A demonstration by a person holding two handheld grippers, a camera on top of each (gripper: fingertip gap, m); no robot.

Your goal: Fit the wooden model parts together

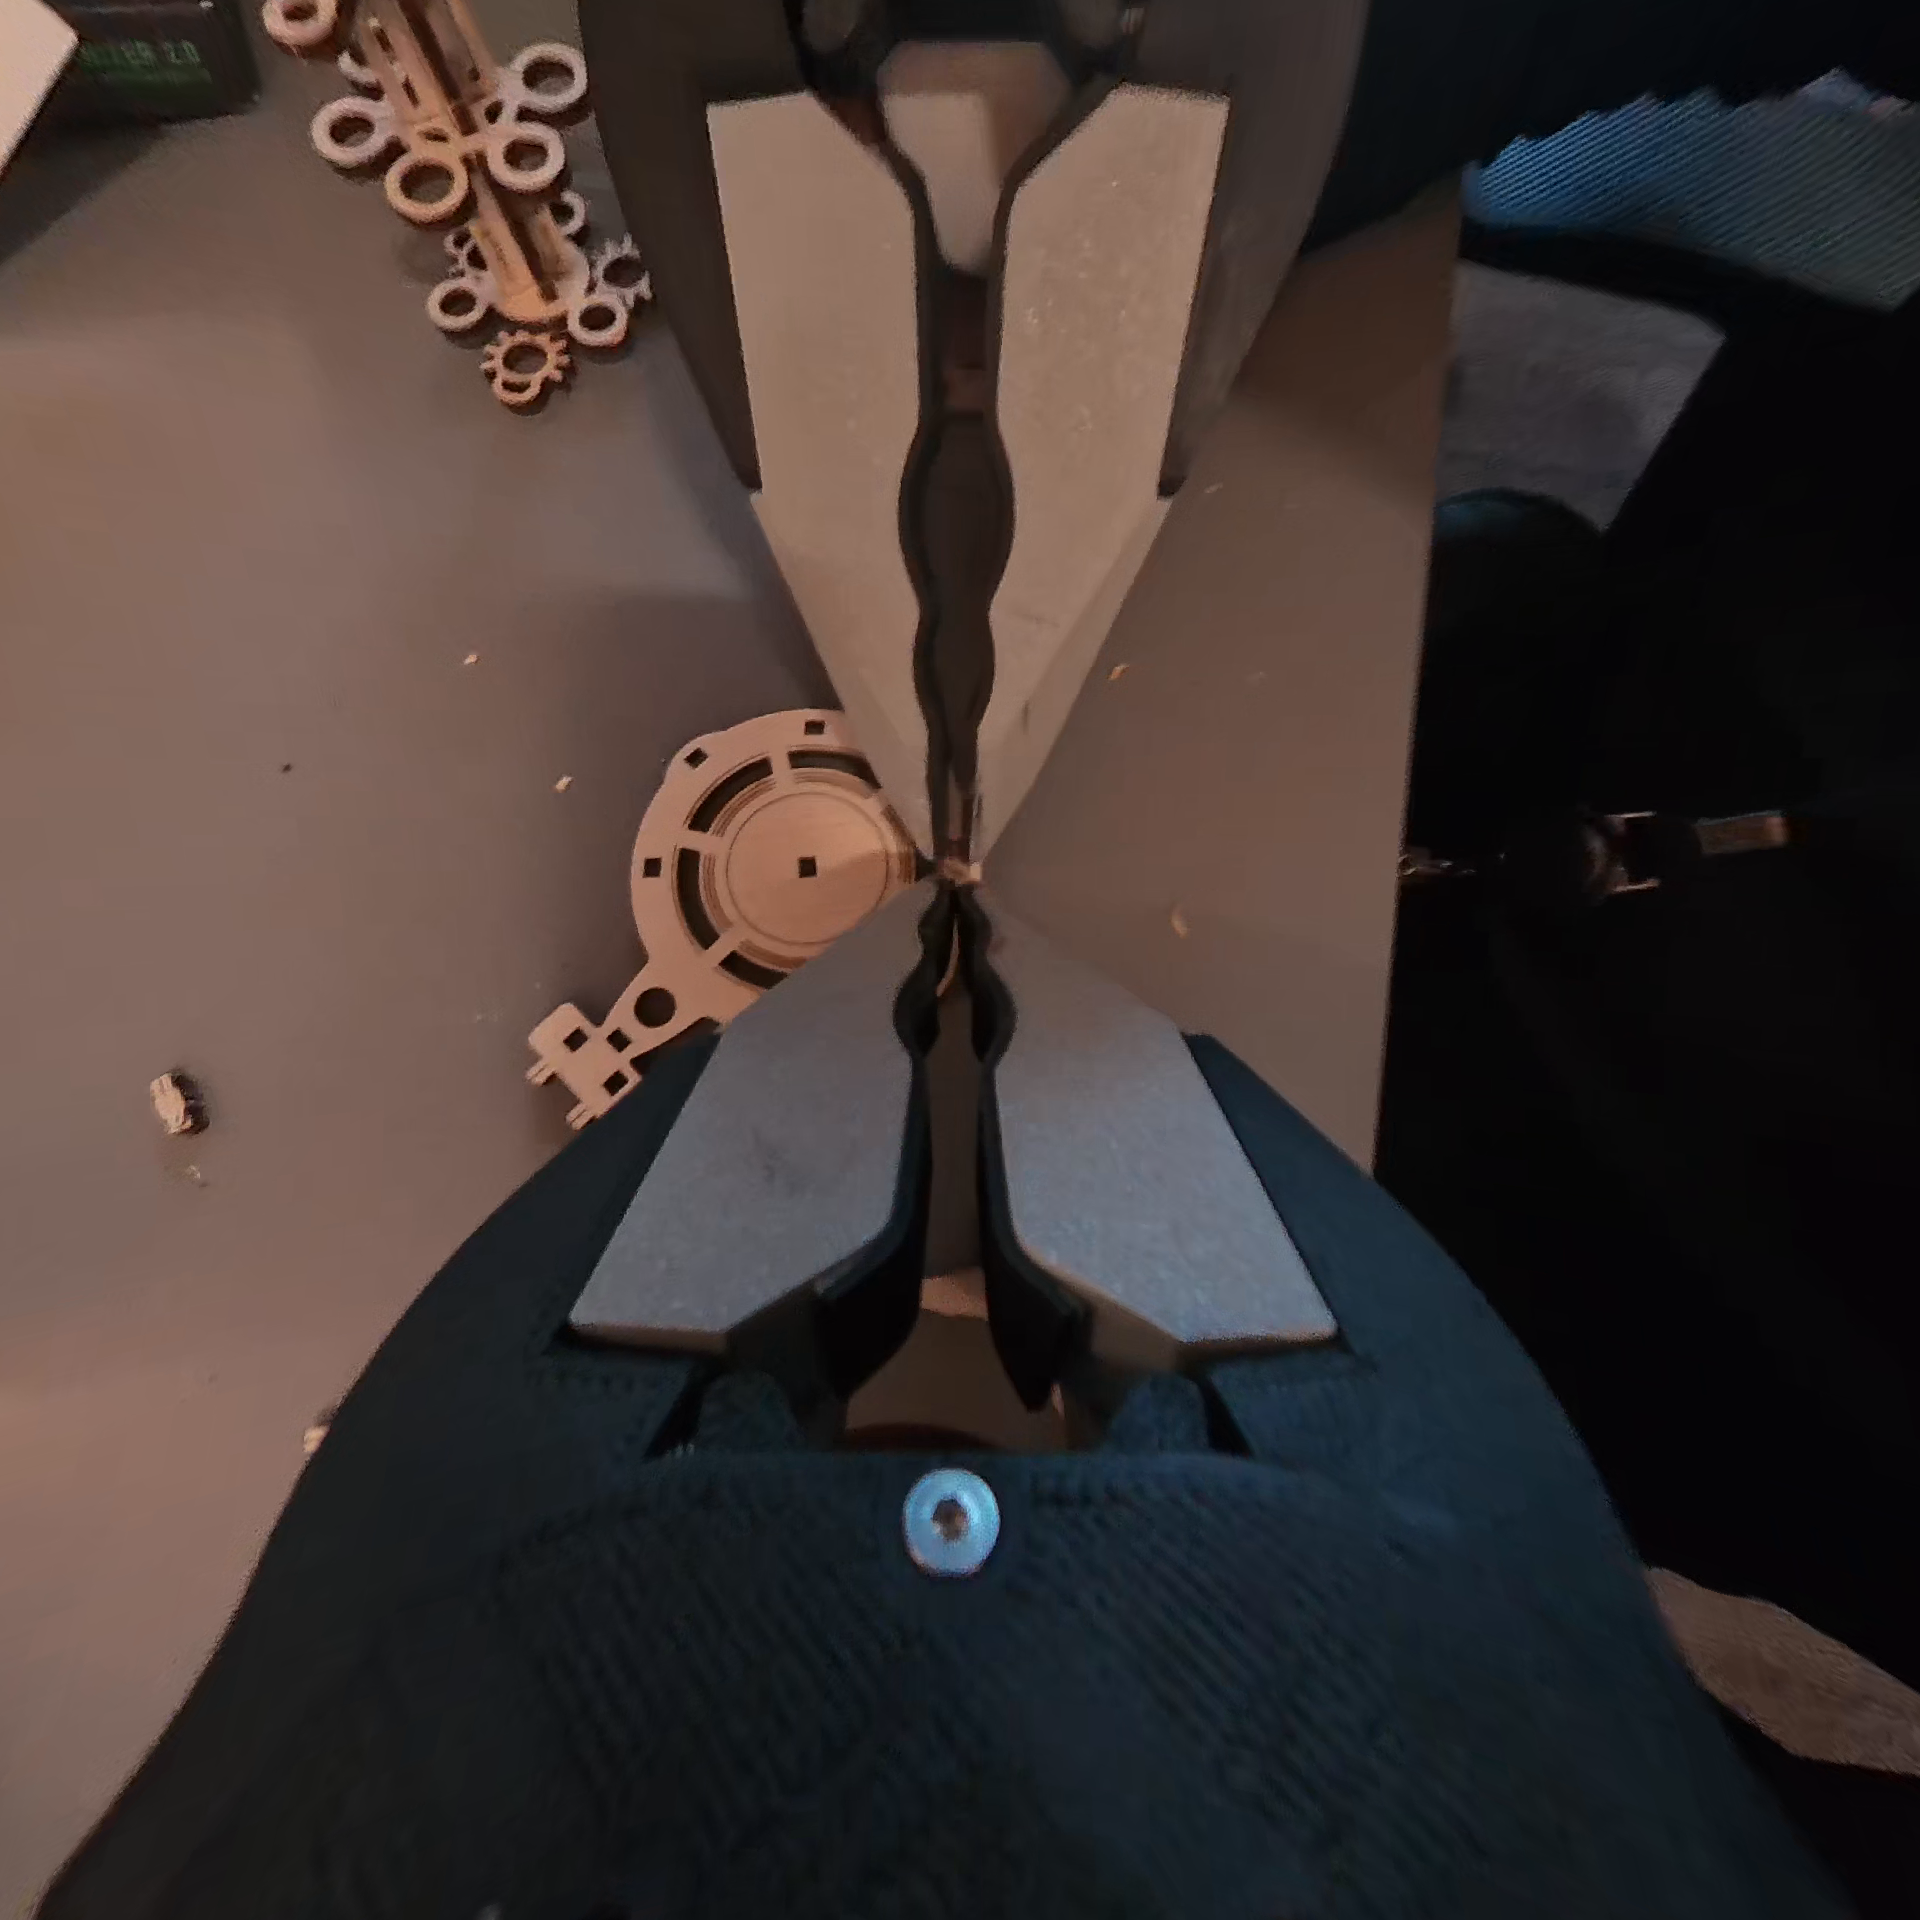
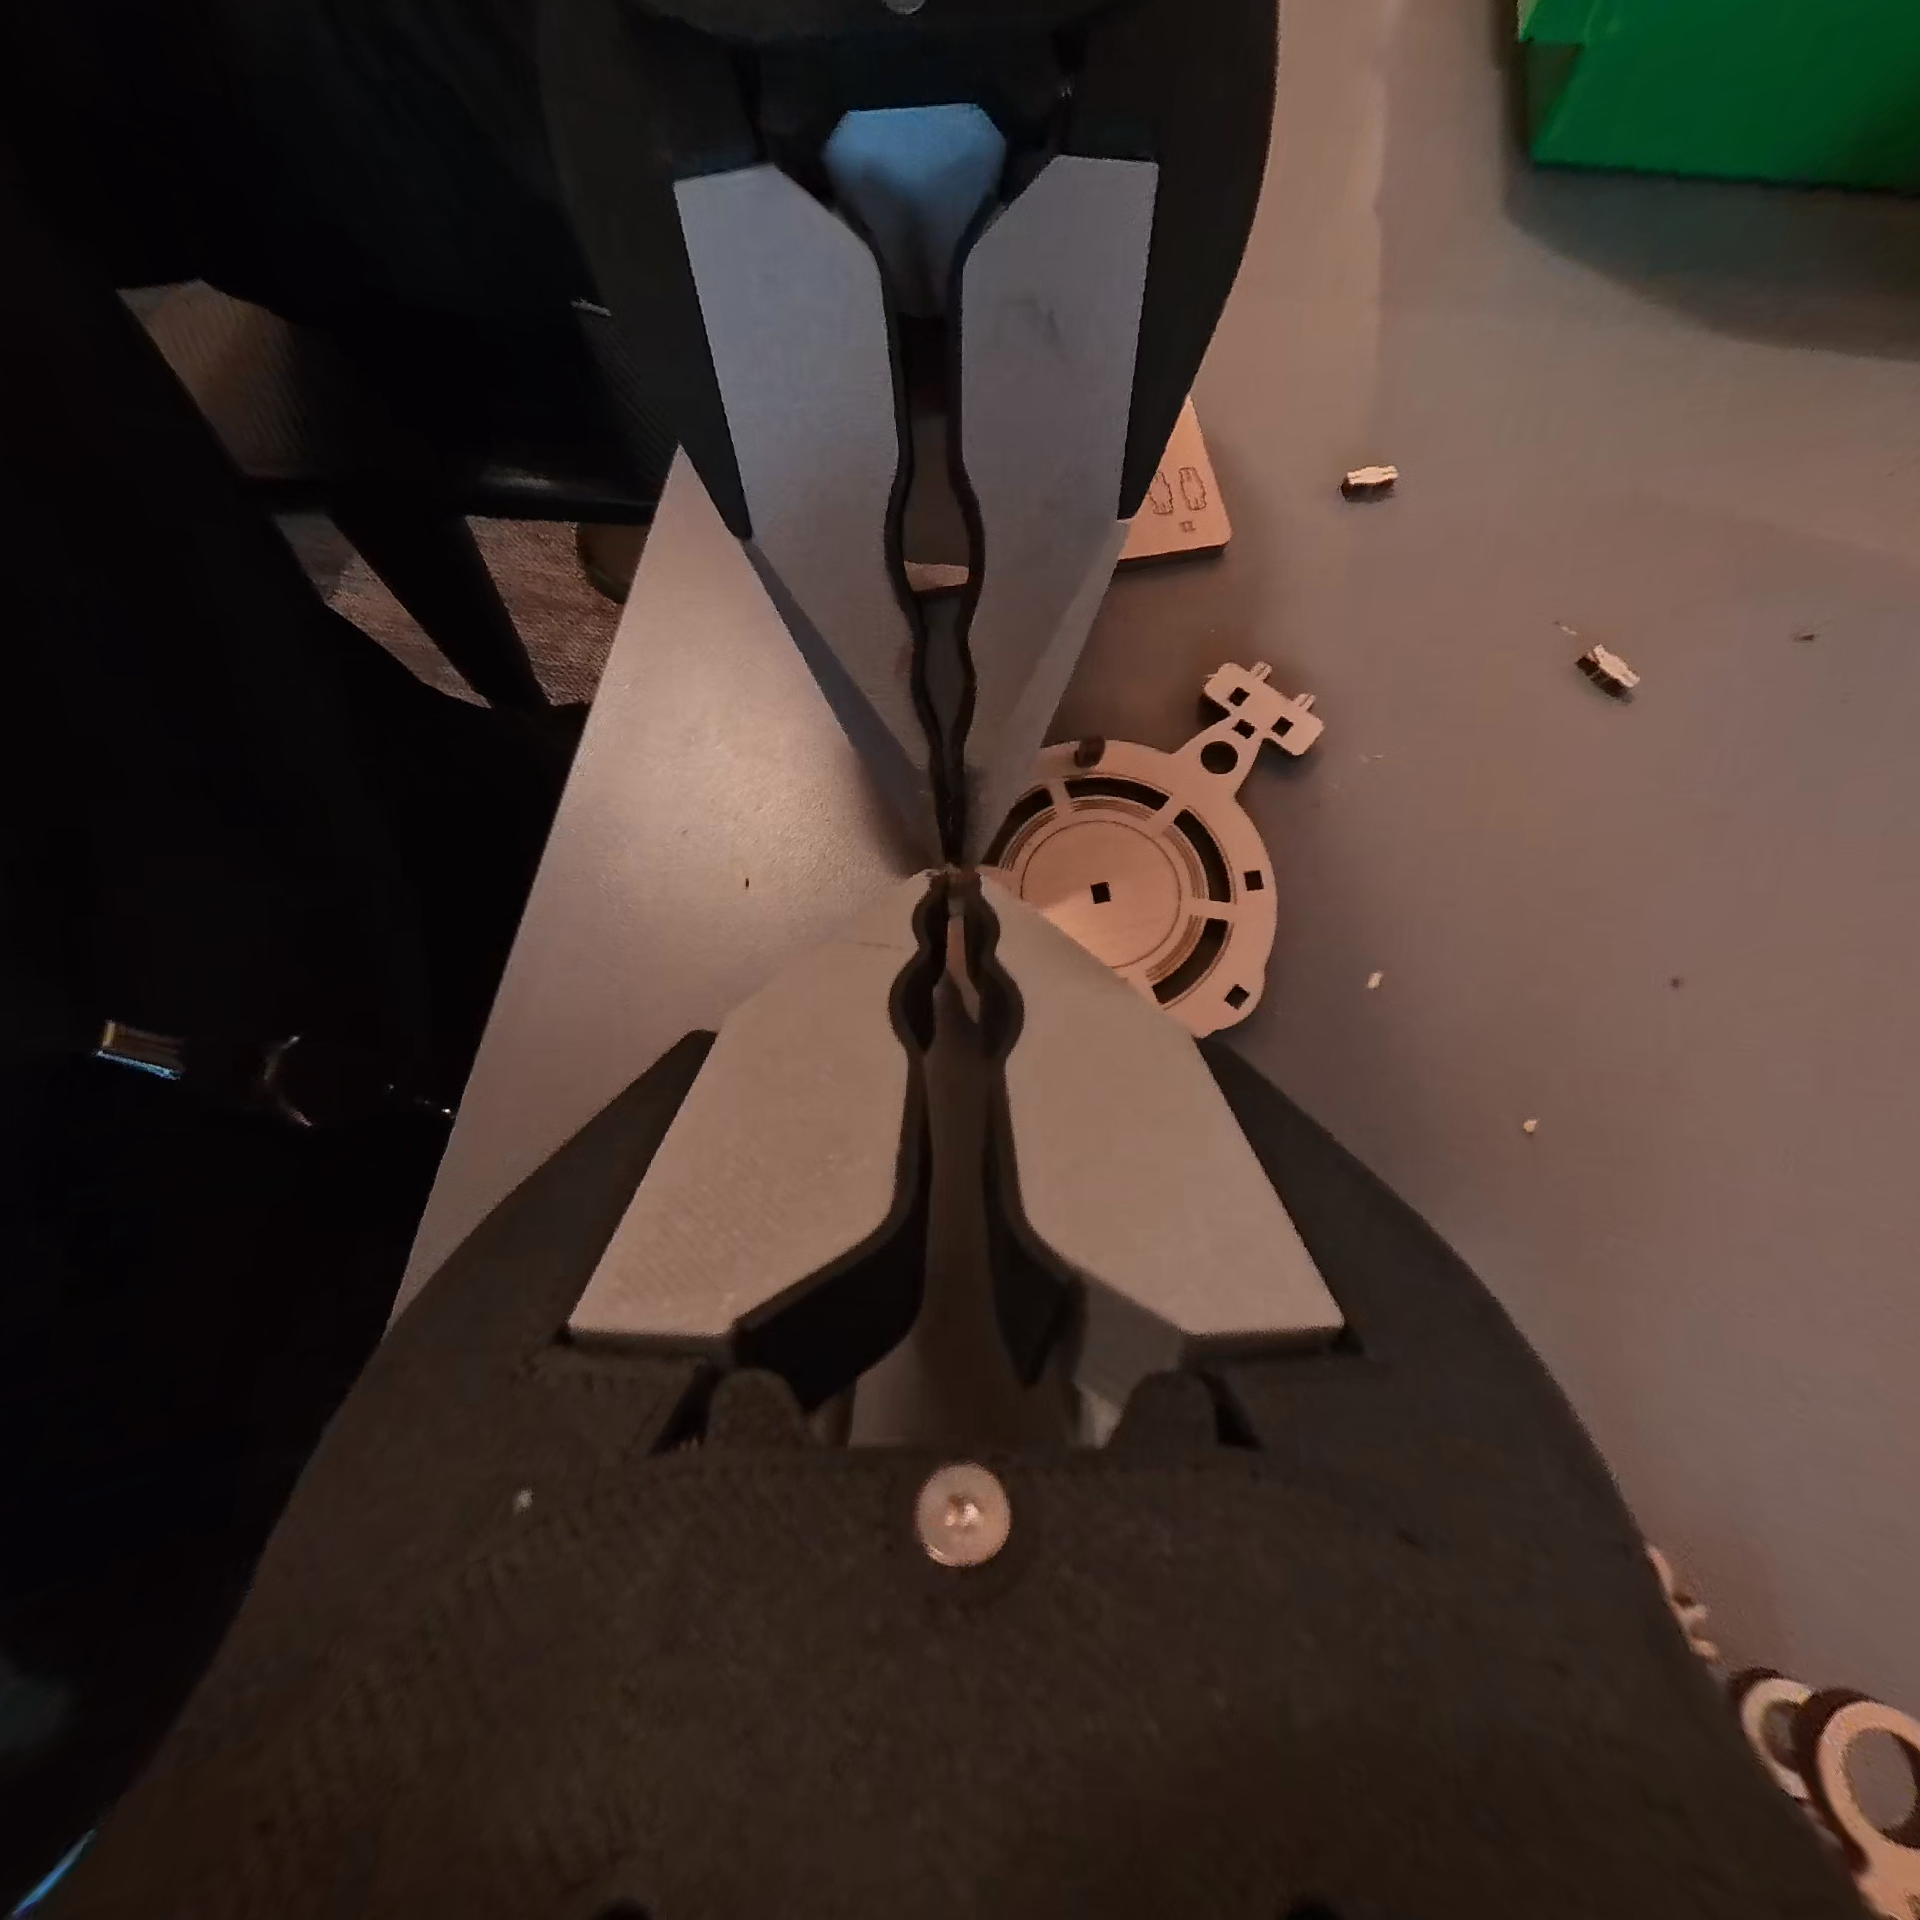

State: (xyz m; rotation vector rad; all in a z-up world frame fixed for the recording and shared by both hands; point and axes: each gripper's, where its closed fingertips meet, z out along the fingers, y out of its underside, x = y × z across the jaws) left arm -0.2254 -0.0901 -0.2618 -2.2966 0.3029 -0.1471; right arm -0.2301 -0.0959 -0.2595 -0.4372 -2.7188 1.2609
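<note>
Together, the left gripper (image 1: 951, 894) and the right gripper (image 2: 951, 894) met tip to tip above the grey bench (image 1: 312, 727), both sets of fingers closed on one tiny wooden piece (image 1: 958, 868) pinched between them. Just beside the tips, a round wooden disc (image 1: 774, 868) with a notched tab lay flat. Farther off stood a wooden ring assembly (image 1: 478, 156), with small wood bits (image 2: 1367, 478) scattered about.

Pale wooden disc (image 1: 774, 868), grey table (image 1: 312, 623)
</note>
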